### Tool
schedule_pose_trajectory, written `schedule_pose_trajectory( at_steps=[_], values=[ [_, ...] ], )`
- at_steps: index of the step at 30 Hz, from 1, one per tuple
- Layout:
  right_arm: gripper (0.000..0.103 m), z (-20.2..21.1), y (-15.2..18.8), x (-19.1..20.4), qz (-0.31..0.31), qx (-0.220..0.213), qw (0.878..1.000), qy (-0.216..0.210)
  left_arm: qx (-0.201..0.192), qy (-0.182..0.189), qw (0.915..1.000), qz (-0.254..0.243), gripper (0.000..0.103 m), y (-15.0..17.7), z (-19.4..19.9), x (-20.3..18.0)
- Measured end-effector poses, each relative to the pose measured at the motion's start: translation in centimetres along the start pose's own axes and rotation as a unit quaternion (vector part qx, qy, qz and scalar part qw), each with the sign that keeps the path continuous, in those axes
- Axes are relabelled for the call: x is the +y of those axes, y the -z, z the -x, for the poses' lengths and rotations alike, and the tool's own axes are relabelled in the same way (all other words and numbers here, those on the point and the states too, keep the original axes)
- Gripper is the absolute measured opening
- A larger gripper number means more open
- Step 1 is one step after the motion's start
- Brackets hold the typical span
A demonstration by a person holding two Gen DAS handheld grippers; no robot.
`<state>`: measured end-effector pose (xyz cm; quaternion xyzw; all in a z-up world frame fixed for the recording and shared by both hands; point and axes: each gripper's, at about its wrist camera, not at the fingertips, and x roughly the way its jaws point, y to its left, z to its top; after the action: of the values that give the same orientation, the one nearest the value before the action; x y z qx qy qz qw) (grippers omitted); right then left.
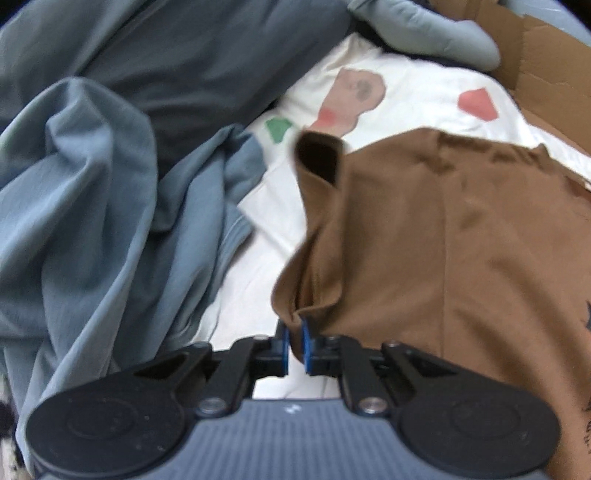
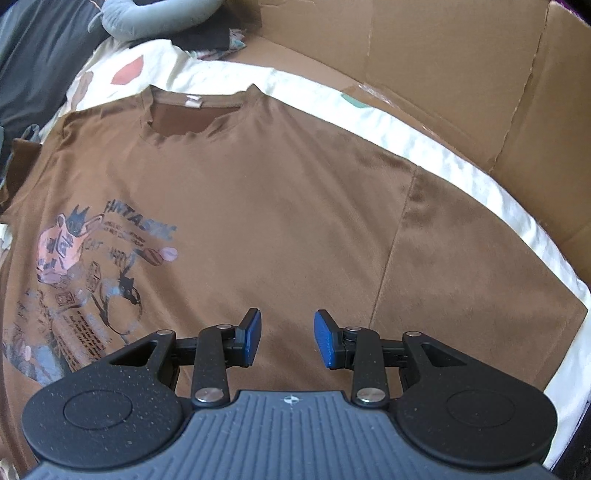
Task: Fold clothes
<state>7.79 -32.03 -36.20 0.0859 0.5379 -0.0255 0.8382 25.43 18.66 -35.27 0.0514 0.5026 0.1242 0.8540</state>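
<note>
A brown T-shirt with a cartoon cat print lies spread front-up on a white sheet, collar toward the far side. My left gripper is shut on the edge of the brown T-shirt near its sleeve, and the cloth bunches up between the blue pads. The sleeve opening gapes just beyond. My right gripper hovers open over the shirt's lower right area, with nothing between its blue pads.
A white sheet with coloured shapes covers the surface. A rumpled blue-grey blanket piles up on the left. Cardboard walls rise behind and to the right. A grey stuffed shape lies at the far left corner.
</note>
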Motion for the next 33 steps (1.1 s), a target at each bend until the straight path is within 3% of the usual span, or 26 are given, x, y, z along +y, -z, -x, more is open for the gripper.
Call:
schedule_pose_trajectory(
  at_steps=[2,7,16,23,33],
  values=[
    [0.039,-0.3,0.1,-0.1,-0.001,0.006,1.0,0.005,0.013,-0.011,0.9998,0.003,0.02,0.2,-0.3,0.3],
    [0.039,-0.6,0.3,-0.5,-0.002,0.01,1.0,0.017,0.027,-0.036,0.999,0.006,0.024,0.2,0.1,1.7],
    [0.039,-0.3,0.1,-0.4,0.005,0.001,1.0,0.019,-0.028,-0.028,0.9989,-0.026,0.043,-3.9,0.2,2.4],
    [0.039,0.2,0.0,-1.1,0.003,-0.01,0.999,0.034,-0.047,-0.006,0.9921,-0.116,0.044,-7.3,-3.1,1.9],
    [0.039,0.7,-0.6,-3.2,-0.01,-0.02,0.997,0.071,-0.05,0.018,0.9801,-0.191,0.044,-9.9,-6.9,2.2]
  ],
)
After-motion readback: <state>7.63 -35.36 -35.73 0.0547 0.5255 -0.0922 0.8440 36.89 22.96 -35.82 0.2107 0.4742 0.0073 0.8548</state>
